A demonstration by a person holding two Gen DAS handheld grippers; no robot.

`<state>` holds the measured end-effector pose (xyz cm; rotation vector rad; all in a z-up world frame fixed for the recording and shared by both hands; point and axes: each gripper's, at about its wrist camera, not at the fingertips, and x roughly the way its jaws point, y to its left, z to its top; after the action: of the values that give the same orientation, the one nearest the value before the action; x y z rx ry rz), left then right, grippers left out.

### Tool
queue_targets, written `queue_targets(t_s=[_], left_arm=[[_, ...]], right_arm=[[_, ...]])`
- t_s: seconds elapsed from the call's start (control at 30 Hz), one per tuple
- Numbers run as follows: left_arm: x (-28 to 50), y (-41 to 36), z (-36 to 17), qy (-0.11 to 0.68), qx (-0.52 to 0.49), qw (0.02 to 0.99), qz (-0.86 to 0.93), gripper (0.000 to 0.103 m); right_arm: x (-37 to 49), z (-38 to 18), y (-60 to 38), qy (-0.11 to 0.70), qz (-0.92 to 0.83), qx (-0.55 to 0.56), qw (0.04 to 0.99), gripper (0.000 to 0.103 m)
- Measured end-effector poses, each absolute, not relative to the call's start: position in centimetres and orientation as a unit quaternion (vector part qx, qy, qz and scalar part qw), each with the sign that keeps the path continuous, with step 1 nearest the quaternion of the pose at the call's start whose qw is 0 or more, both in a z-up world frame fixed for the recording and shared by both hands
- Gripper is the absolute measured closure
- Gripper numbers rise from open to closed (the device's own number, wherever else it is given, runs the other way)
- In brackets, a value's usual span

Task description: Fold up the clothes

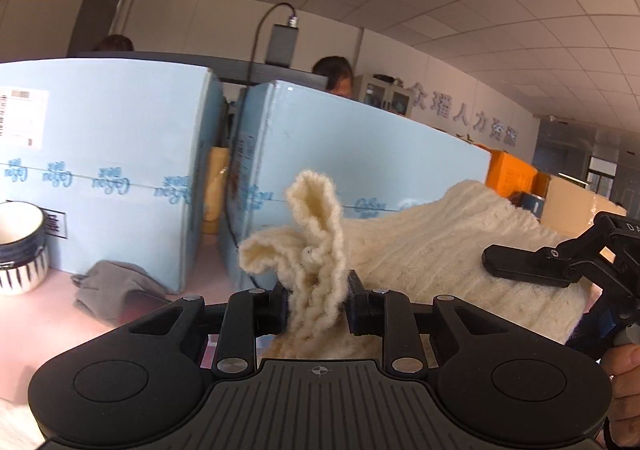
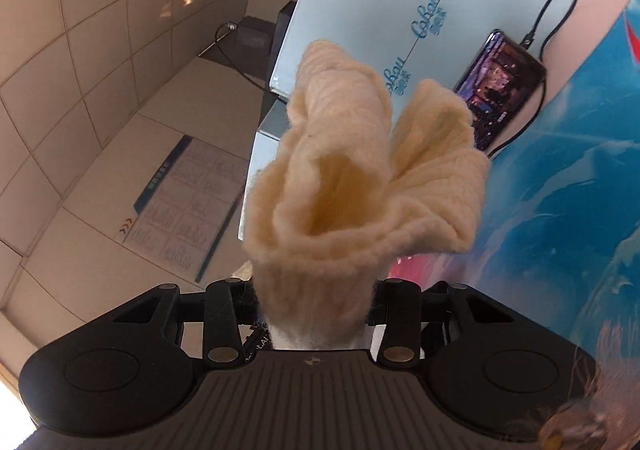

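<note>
The blue foam panels [image 1: 120, 169] are standing along the far edge of the pink surface [image 1: 48, 314], and everything else is placed against them. In front of the panels, the cream knitted sweater [image 1: 432, 246] is hanging lifted off the surface, stretching across the left wrist view between the two tongs. Only this view is showing its broad ribbed body; the right wrist view is showing just a bunched end of the sweater [image 2: 352, 185] flaring upward.

The left tongs [image 1: 318, 306] are clamping a rumpled fold of the sweater between their pads. The right tongs [image 2: 316, 310] are squeezing another bunch of it, though the knit is covering the pads, so the contact is probably firm rather than plainly seen.

Left of the panels' gap, a grey cloth [image 1: 116, 286] is lying crumpled at their foot, and striped bowls [image 1: 20, 246] are sitting stacked farther left. Only the right wrist view is showing a phone [image 2: 500, 89] with a cable, lying beside a panel.
</note>
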<state>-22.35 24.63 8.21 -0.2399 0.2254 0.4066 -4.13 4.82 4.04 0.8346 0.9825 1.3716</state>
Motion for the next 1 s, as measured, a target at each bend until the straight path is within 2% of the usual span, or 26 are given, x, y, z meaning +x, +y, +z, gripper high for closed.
queue_targets(t_s=[0.1,0.33,0.47,0.7,0.77,0.8,0.83,0.9,1.0], left_arm=[[-23.4,28.3,8.5,0.108,-0.109,0.951,0.268,0.079],[-26.3,34.7,6.5,0.03,-0.152,0.926,0.345,0.079],[-25.3,36.5,5.3,0.042,-0.133,0.921,0.363,0.079],[-22.8,38.0,3.1,0.142,-0.12,0.902,0.391,0.077],[-22.6,37.7,3.0,0.158,-0.111,0.894,0.404,0.071],[-22.7,37.5,3.1,0.158,-0.104,0.89,0.415,0.059],[-23.0,37.0,3.2,0.158,-0.097,0.886,0.424,0.042],[-23.7,36.1,3.7,0.16,-0.076,0.883,0.434,0.025],[-24.5,34.5,4.5,0.163,-0.033,0.885,0.434,0.022]], right_arm=[[-5.2,4.6,10.3,0.417,0.608,0.345,0.581,0.063],[-5.9,2.1,19.8,0.416,0.621,0.357,0.561,0.065],[-5.3,-0.1,22.9,0.412,0.609,0.356,0.576,0.066],[-5.9,-3.2,25.5,0.427,0.56,0.297,0.645,0.066],[-6.5,-3.5,25.8,0.429,0.55,0.278,0.66,0.067],[-6.8,-3.6,25.8,0.43,0.546,0.27,0.666,0.067],[-7.0,-3.7,25.8,0.431,0.542,0.264,0.671,0.066],[-7.0,-4.1,25.7,0.44,0.533,0.262,0.674,0.067],[-7.2,-4.5,25.6,0.46,0.521,0.263,0.67,0.066]])
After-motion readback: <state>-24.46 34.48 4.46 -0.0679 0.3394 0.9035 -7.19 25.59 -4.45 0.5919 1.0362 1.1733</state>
